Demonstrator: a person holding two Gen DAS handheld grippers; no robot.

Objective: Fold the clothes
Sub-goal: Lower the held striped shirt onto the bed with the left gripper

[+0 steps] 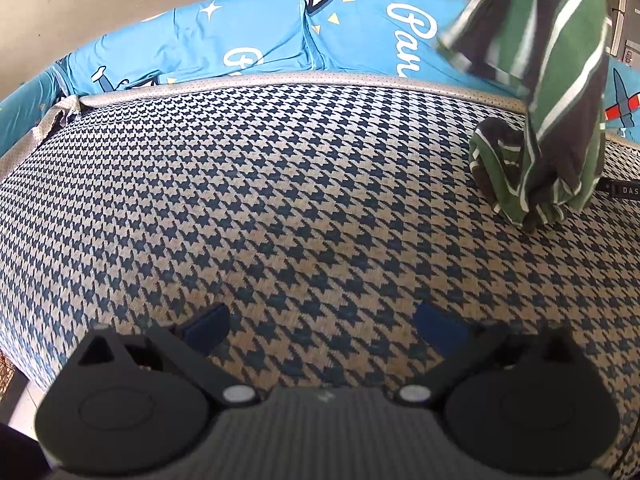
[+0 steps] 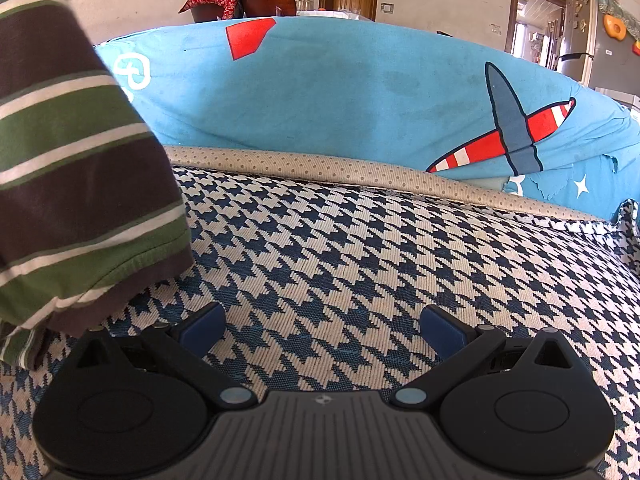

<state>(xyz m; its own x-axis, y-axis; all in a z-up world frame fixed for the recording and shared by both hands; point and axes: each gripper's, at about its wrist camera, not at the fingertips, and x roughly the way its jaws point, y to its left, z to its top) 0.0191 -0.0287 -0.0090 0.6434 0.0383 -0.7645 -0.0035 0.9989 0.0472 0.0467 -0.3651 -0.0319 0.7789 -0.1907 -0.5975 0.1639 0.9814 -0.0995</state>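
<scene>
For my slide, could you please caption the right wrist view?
Open right gripper over houndstooth cushion, striped shirt hanging beside it.

At your two o'clock hangs the striped garment (image 1: pixel 556 80), bands of green and dark brown split by thin white lines. Beneath you the seat cover (image 1: pixel 280 208) is navy-and-cream houndstooth, edged at twelve o'clock with beige dotted trim (image 2: pixel 320 166). Beyond it, the bright blue sheet (image 2: pixel 340 88) shows a red-and-white striped plane (image 2: pixel 516 132) and white stars.
</scene>
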